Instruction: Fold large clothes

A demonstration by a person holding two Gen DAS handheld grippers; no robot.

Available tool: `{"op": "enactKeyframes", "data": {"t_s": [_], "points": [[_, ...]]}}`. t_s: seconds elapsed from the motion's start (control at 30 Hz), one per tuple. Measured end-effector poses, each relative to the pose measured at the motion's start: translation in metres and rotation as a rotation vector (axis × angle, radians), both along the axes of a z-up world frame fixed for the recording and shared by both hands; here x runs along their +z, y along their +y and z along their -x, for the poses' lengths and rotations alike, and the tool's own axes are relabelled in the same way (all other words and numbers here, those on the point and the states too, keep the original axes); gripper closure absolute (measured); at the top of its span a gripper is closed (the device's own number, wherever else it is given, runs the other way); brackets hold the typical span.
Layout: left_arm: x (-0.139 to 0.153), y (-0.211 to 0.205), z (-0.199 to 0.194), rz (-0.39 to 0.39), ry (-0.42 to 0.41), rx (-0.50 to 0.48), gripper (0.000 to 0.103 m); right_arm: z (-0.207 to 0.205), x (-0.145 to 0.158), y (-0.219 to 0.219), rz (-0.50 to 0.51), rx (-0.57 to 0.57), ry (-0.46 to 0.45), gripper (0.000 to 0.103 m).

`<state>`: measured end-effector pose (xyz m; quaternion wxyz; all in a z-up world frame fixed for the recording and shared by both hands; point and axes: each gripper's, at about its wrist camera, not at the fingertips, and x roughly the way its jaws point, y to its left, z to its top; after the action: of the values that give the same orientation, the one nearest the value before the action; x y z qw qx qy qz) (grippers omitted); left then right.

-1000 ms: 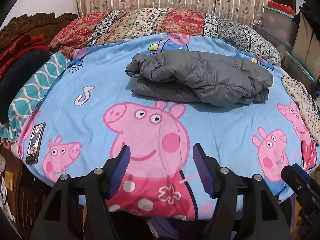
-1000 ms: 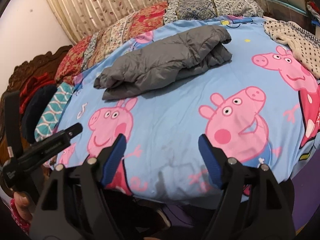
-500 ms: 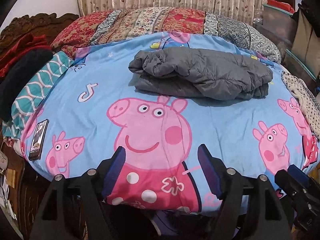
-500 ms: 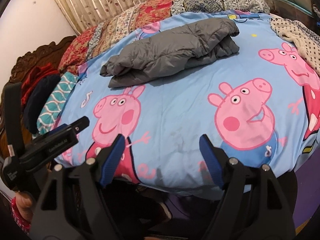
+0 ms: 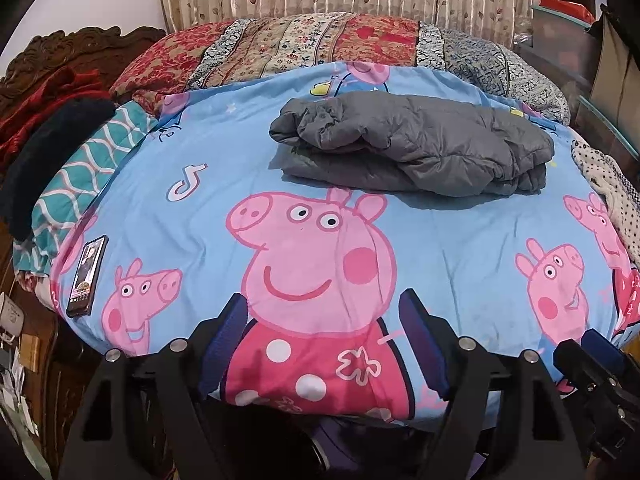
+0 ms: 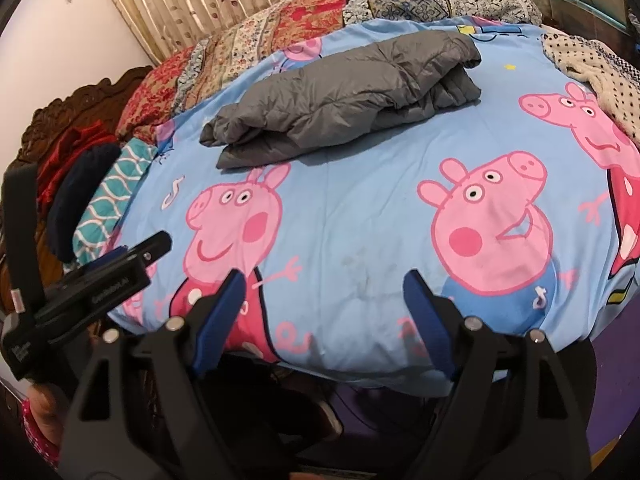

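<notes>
A grey puffer jacket [image 5: 416, 146] lies folded in a thick bundle on the far half of the blue cartoon-pig bedsheet [image 5: 440, 248]; it also shows in the right wrist view [image 6: 344, 94]. My left gripper [image 5: 326, 312] is open and empty, held over the near edge of the bed, well short of the jacket. My right gripper [image 6: 324, 290] is open and empty, also at the near edge. The left gripper [image 6: 132, 258] shows from the side in the right wrist view.
A phone [image 5: 87, 276] lies at the sheet's left edge. Patterned pillows [image 5: 320, 46] line the back. A dotted white garment [image 6: 596, 70] lies at the right. Dark and red clothes [image 5: 48, 120] and a teal quilt [image 5: 84, 172] sit left by the carved headboard.
Both grippers have pulled back from the bed toward its near edge and stayed open. The folded jacket has not moved.
</notes>
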<state>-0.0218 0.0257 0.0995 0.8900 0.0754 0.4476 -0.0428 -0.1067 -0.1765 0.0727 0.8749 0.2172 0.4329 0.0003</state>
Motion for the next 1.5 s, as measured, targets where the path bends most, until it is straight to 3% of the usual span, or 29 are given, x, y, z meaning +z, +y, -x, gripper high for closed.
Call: {"op": "enactKeyframes", "data": {"t_s": [0.63,0.97,1.5], "points": [[-0.006,0.005,-0.007,-0.049,0.029,0.042,0.010,-0.006,-0.005,0.001,-0.005,0.010,0.025,0.025],[-0.003,0.001,-0.003,-0.097,-0.009,0.042,0.009,-0.007,-0.012,-0.002,-0.024,-0.001,0.048,0.025],[-0.001,0.001,-0.002,-0.099,-0.019,0.048,0.007,-0.006,-0.013,-0.001,-0.025,-0.001,0.048,0.025]]}}
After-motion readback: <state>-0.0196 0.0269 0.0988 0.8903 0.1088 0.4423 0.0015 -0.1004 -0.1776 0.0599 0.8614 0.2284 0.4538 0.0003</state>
